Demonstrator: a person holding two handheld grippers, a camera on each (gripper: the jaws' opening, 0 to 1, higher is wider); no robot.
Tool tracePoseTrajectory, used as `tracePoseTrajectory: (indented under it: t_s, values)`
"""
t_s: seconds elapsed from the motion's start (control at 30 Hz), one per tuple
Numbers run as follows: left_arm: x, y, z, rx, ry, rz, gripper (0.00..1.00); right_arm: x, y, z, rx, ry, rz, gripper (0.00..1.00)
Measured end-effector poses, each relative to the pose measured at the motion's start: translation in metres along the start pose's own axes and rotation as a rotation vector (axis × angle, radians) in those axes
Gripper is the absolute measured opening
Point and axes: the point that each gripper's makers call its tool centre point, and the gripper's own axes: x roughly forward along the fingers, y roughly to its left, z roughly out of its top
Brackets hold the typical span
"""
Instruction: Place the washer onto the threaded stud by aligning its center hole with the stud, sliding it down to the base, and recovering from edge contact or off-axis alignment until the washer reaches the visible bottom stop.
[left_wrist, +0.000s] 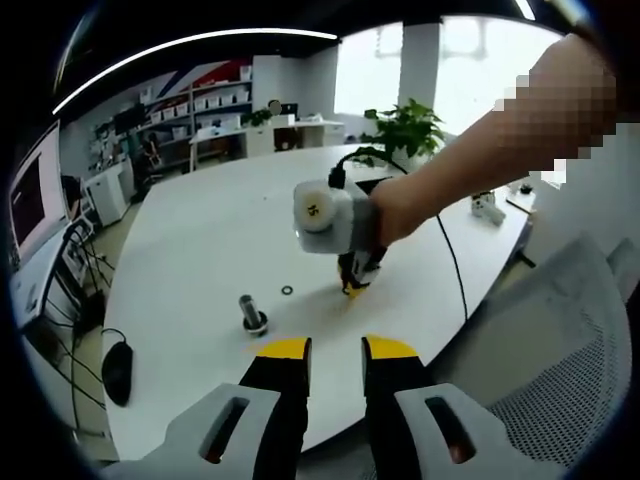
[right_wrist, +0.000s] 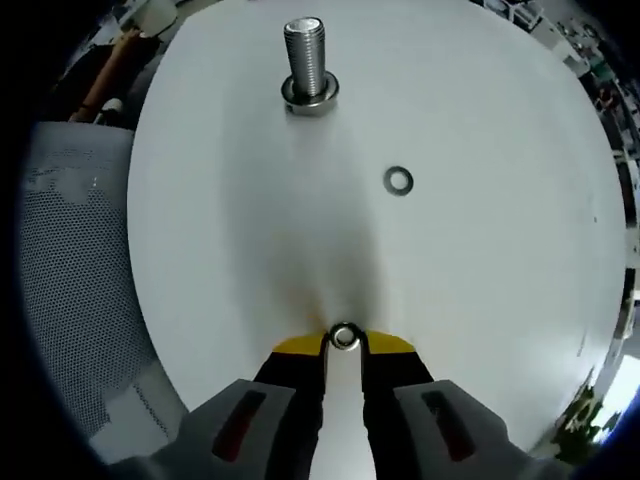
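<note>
Right now the right gripper (right_wrist: 343, 340) is pinching a washer (right_wrist: 344, 337) by its rim against the white table (right_wrist: 480, 300), well short of the threaded stud (right_wrist: 307, 60), so it risks slipping out, while the left gripper (left_wrist: 336, 348) is waiting narrowly parted.

Each gripper is built with a pale grey moulded body, slotted near the front, from which two black jaws tipped in yellow extend: the left gripper (left_wrist: 335, 348) and the right gripper (right_wrist: 343, 343). A black cable is attached to the right gripper's white housing, which is held by a bare-armed hand (left_wrist: 392, 210).
</note>
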Motion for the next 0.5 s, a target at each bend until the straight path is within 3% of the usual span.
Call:
tracePoseTrajectory:
  t_s: [0.2, 0.3, 0.33, 0.5]
  values:
    - [-0.0002, 0.0010, 0.0004, -0.002, -0.003, 0.003, 0.18, -0.0006, 0.0013, 0.0009, -0.034, 0.023, -0.028, 0.14]
    - [-0.0001, 0.0011, 0.0004, -0.003, -0.003, 0.002, 0.18, -0.0001, -0.0014, 0.0008, 0.057, -0.026, 0.004, 0.14]
    - [-0.0001, 0.0009, 0.0004, -0.003, -0.004, 0.002, 0.18, 0.0004, -0.0033, 0.0041, 0.085, -0.069, 0.008, 0.13]
    - [-0.0005, 0.0011, 0.0007, -0.004, -0.006, 0.002, 0.18, -0.0015, -0.0002, 0.0006, 0.067, -0.093, -0.005, 0.13]
